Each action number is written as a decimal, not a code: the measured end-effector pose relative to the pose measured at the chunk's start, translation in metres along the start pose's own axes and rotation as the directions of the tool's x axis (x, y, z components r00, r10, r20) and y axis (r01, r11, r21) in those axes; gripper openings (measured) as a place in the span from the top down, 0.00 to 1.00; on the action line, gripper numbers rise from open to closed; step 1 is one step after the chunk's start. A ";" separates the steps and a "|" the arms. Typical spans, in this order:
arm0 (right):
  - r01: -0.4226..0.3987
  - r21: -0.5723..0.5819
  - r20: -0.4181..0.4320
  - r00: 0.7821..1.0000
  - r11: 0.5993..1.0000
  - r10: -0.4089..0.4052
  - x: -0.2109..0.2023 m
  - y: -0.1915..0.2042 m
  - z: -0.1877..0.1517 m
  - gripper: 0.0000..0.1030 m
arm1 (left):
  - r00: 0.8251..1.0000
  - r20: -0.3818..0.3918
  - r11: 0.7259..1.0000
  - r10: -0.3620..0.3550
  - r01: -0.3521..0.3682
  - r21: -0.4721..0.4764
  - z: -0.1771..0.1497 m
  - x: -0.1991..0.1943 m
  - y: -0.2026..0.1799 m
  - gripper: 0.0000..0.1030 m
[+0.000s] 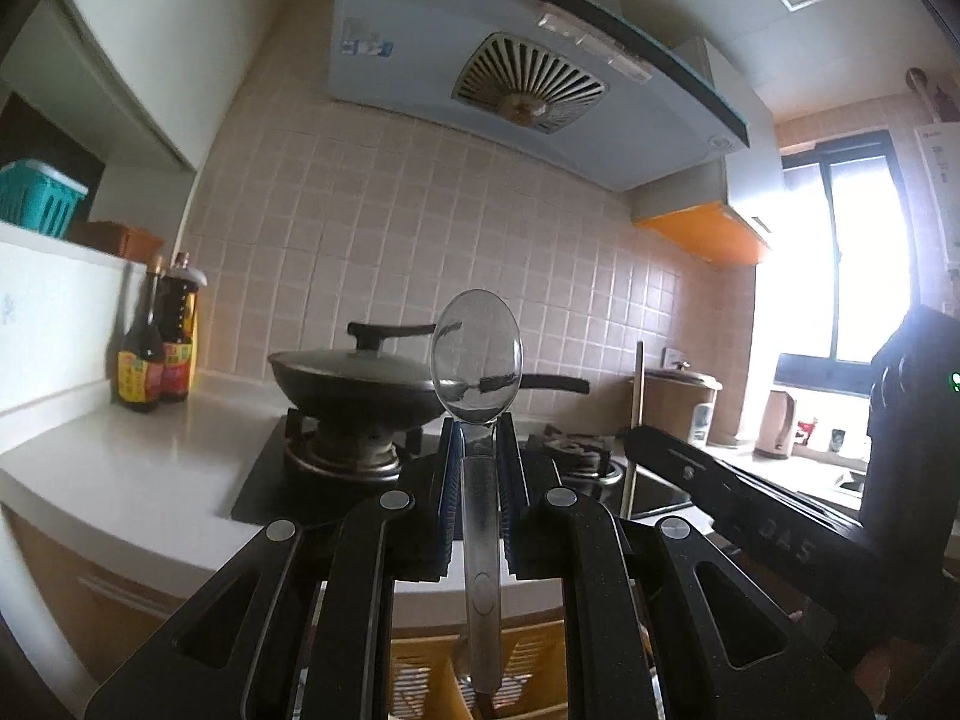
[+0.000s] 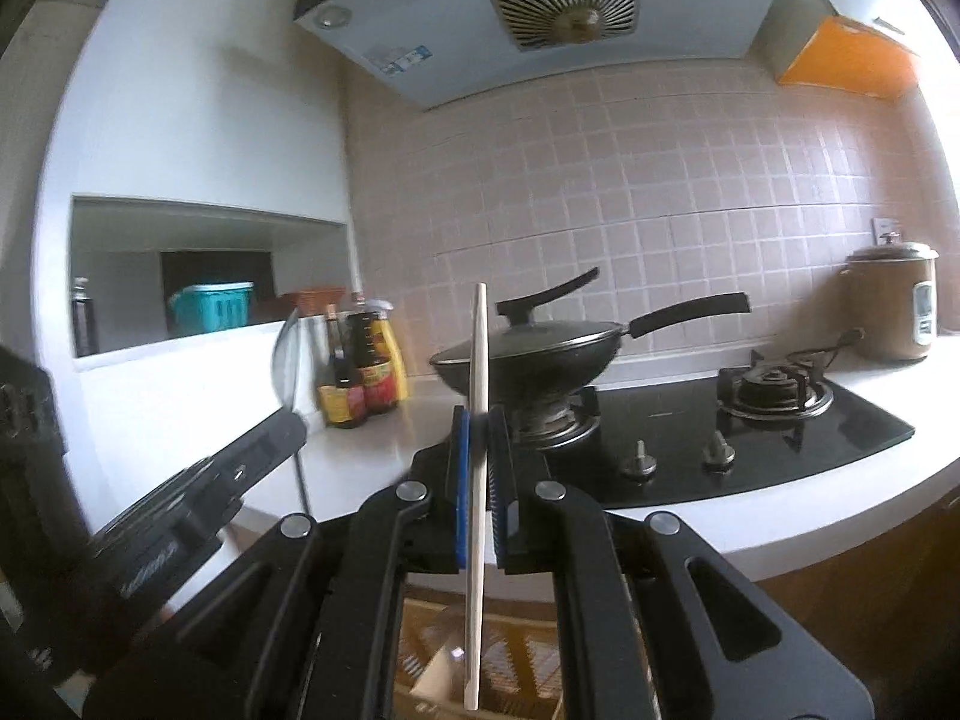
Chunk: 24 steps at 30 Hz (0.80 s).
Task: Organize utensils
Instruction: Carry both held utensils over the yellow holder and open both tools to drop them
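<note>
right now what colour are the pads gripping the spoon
Blue pads on the left gripper, clearest in the left wrist view.

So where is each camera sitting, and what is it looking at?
Left wrist: rides on the left gripper, facing the stove wall; its fingers clamp a metal spoon; the other gripper shows at right.
Right wrist: rides on the right gripper, facing the same wall; its fingers clamp a wooden chopstick.
Both share: the lidded wok, sauce bottles, range hood.

Utensil tray [image 2: 516, 654] (orange) mostly hidden below.
</note>
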State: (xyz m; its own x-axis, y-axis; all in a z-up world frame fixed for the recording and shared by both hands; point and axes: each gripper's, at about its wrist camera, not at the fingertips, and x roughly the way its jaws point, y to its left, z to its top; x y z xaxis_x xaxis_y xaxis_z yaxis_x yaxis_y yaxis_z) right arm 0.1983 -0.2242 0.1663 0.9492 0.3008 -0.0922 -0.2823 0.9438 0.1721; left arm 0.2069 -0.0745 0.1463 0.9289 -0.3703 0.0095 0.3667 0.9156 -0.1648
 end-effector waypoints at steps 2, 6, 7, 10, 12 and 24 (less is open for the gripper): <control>0.028 -0.011 0.011 1.000 1.000 -0.028 0.009 -0.002 -0.006 0.96 | 1.000 -0.010 1.000 0.018 -0.018 -0.004 -0.009 0.008 0.003 0.90; 0.028 -0.020 -0.014 1.000 0.999 -0.028 0.027 -0.007 -0.021 0.96 | 0.997 -0.050 0.998 0.064 -0.064 -0.003 -0.028 0.025 0.011 0.90; 0.033 -0.030 -0.021 0.999 0.999 -0.034 0.030 -0.008 -0.025 0.96 | 0.996 -0.062 0.997 0.070 -0.071 -0.003 -0.031 0.028 0.013 0.90; 0.045 -0.023 -0.029 0.999 0.999 -0.046 0.036 -0.014 -0.037 0.96 | 0.991 -0.089 0.995 0.103 -0.101 0.020 -0.045 0.038 0.017 0.90; 0.054 -0.011 -0.029 0.998 0.998 -0.054 0.037 -0.018 -0.042 0.96 | 0.988 -0.090 0.992 0.124 -0.122 0.019 -0.051 0.041 0.021 0.90; 0.071 -0.036 -0.089 0.993 0.997 -0.074 0.047 -0.016 -0.062 0.96 | 0.983 -0.078 0.985 0.164 -0.158 0.075 -0.069 0.040 0.018 0.88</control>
State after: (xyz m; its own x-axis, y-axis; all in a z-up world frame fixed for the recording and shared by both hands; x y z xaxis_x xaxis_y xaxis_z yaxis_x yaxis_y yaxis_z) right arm 0.2387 -0.2162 0.0987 0.9513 0.2415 -0.1917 -0.2194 0.9670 0.1297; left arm 0.2468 -0.0839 0.0755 0.9695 -0.2260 -0.0948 0.2177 0.9718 -0.0901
